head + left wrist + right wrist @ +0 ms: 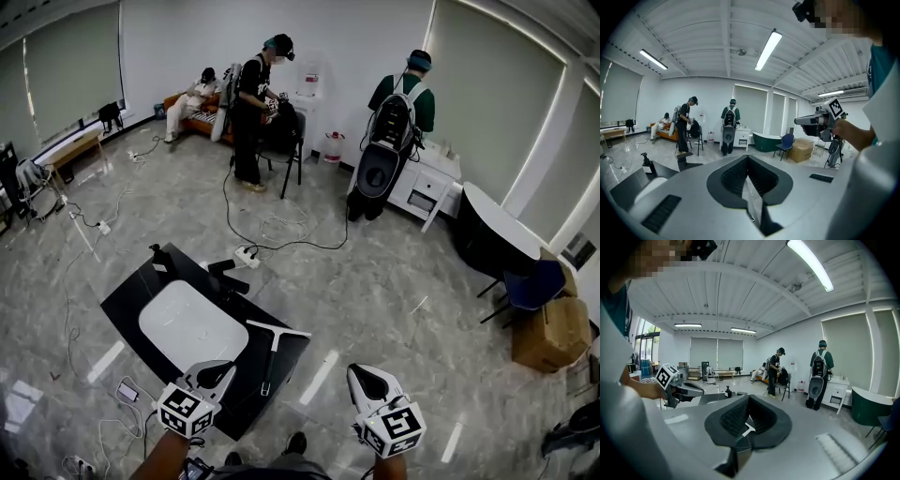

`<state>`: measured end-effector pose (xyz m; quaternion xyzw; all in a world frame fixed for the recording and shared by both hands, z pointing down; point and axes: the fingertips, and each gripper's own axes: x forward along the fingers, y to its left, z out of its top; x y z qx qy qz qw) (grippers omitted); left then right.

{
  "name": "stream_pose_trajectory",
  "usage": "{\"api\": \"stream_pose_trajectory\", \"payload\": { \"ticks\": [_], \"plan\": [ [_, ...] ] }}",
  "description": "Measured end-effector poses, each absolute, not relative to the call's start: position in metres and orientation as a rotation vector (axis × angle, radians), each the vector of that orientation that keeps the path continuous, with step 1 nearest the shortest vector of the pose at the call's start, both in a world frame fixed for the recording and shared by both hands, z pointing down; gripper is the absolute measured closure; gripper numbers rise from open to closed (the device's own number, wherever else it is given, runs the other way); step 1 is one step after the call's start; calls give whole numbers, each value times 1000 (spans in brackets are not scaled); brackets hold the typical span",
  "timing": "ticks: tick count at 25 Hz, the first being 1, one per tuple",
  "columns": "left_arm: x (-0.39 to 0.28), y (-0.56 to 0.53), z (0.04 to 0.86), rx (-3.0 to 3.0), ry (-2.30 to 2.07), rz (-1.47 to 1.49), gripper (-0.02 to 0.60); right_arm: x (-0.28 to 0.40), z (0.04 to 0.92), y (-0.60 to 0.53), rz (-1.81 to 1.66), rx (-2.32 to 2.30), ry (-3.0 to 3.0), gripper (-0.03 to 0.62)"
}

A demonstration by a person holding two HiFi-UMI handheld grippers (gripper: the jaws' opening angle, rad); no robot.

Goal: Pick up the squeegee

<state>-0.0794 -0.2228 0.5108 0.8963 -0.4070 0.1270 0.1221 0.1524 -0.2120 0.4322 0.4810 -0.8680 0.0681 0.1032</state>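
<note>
The squeegee [274, 342] lies flat on the right end of the low black table [131, 298]. Its white blade bar points away from me and its dark handle points toward me. My left gripper [223, 369] hovers at the table's near edge, just left of the handle and apart from it. Its jaws [747, 157] are shut with nothing in them. My right gripper [362, 373] hangs over the bare floor to the right of the table. Its jaws [747, 397] also meet at the tips, empty. Each gripper shows in the other's view: the right gripper [808, 121] and the left gripper [691, 390].
A white oval basin [192, 323] fills the middle of the table. A black pump bottle [157, 252] and dark items [228, 273] stand at its far end. A power strip [247, 253] and cables lie on the floor beyond. People stand and sit at the back wall.
</note>
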Motion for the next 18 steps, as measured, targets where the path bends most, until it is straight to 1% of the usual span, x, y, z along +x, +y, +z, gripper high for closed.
{"api": "stream_pose_trajectory", "payload": {
  "ticks": [11, 18],
  "plan": [
    [-42, -275, 583, 2499, -1157, 438, 575, 181, 490, -261, 319, 1344, -2540, 583],
    [-29, -310, 632, 2412, -1144, 465, 569, 197, 526, -286, 396, 1344, -2514, 583]
  ]
}}
